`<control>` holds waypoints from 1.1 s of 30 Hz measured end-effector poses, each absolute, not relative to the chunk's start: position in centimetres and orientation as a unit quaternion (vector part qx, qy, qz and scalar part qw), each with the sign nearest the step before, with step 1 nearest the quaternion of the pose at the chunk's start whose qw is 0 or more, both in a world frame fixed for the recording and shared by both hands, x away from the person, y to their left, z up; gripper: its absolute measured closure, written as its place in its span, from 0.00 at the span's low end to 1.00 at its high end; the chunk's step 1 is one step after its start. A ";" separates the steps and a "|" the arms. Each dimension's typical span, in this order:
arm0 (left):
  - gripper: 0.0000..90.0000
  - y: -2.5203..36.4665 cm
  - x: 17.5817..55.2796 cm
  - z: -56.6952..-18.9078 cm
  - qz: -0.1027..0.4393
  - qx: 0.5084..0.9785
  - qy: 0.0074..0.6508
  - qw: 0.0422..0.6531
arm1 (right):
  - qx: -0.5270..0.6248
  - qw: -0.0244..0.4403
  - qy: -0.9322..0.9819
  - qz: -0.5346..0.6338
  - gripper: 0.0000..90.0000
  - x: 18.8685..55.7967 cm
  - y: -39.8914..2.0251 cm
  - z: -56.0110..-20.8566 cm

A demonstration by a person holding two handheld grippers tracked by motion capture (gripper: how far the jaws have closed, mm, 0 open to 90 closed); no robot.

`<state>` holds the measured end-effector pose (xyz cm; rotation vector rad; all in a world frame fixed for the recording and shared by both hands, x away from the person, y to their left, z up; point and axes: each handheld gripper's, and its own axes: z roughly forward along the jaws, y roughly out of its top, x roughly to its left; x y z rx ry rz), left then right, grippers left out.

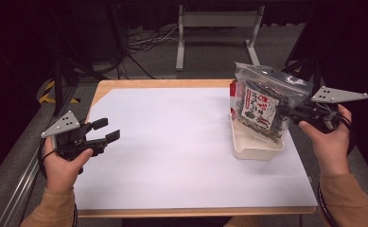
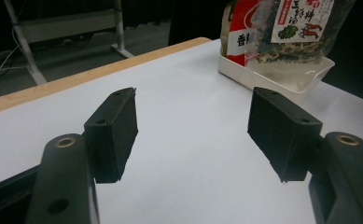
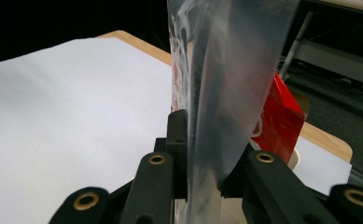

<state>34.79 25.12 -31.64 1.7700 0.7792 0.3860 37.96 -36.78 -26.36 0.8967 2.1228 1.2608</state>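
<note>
Clear snack bag clamped upright at the desk's right side.

The right gripper (image 1: 285,112) is clamped on the clear zip bag (image 1: 263,101), which stands over the white tray (image 1: 257,150), long axis near vertical, zip edge up. Its white label carries red Japanese writing, too small to read. The left gripper (image 1: 107,129) hangs with jaws apart near the left edge.

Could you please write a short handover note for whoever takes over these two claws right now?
Right claw: shut on the clear snack bag, gripping its side edge; bag stands upright in the white tray.
Left claw: open, nothing between its jaws, hovering over the white sheet at the table's left.
Red packet sits in the tray behind the bag.
Done: bag grasped.
Left: probably lift the bag clear of the tray and set it on the sheet; mind the red packet.
</note>
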 end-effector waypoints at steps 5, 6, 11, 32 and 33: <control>0.38 25.1 34.8 -31.7 0.164 0.749 0.329 0.551 | 0.334 0.252 0.783 0.460 0.86 38.1 -36.6 -27.1; 0.38 25.1 34.8 -31.7 0.165 0.749 0.328 0.551 | 0.334 0.250 0.784 0.458 0.86 38.1 -36.7 -27.5; 0.38 25.1 34.8 -31.7 0.164 0.748 0.329 0.552 | 0.337 0.243 0.787 0.455 0.86 38.2 -36.6 -28.2; 0.37 24.7 34.9 -31.7 0.161 0.752 0.326 0.550 | 0.366 0.230 0.773 0.464 0.85 37.8 -36.8 -32.5; 0.37 24.7 35.0 -31.7 0.160 0.752 0.326 0.550 | 0.369 0.229 0.771 0.466 0.85 37.7 -36.9 -32.8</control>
